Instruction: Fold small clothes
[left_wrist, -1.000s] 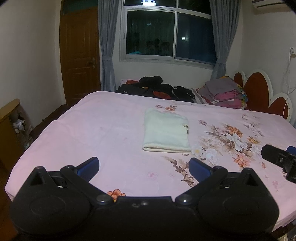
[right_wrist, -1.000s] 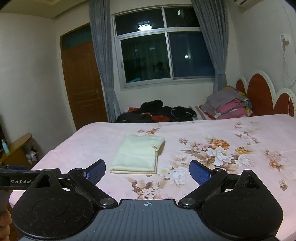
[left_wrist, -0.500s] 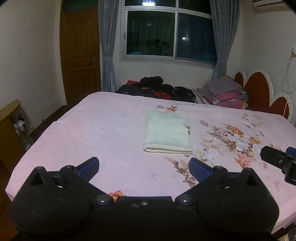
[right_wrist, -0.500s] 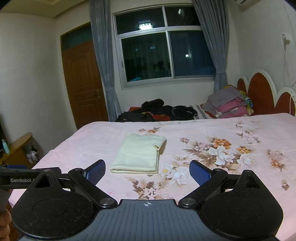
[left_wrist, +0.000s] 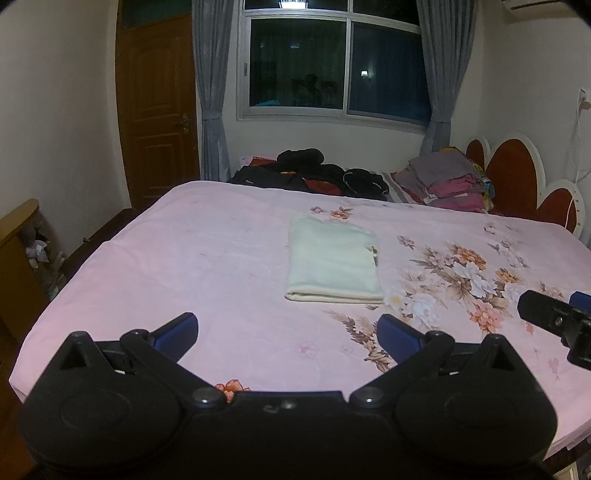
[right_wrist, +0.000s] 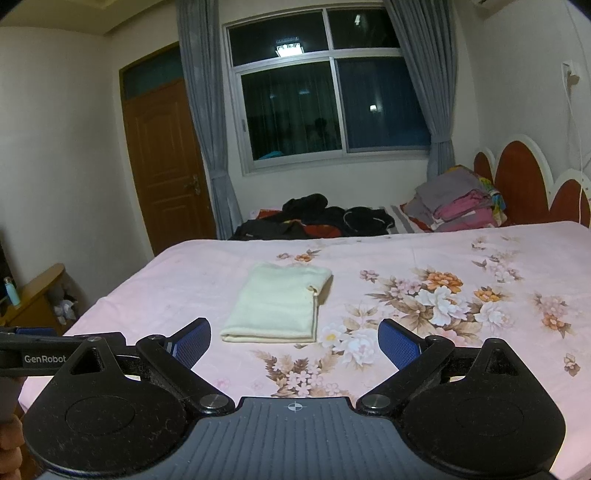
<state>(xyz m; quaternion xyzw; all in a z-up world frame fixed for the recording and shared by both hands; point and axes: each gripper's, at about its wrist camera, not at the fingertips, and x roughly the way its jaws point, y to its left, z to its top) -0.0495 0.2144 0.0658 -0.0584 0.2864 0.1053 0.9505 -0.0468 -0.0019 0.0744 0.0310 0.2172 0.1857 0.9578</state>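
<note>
Left wrist view: both grippers, left (left_wrist: 288, 328) and right (right_wrist: 294, 338), hover level, jaws wide, near folded cloth (left_wrist: 332, 258).

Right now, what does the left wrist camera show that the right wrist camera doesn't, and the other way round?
Only the left wrist view shows the right gripper poking in at its right edge, seen from outside, open.

Only the right wrist view shows a small bottle on the wooden cabinet at far left, the "GenRobot" label on the left gripper, and the ceiling.

Both show the folded cream garment lying flat on the pink flowered bed, untouched, the dark clothes pile, the stacked folded clothes, the window and the door.
</note>
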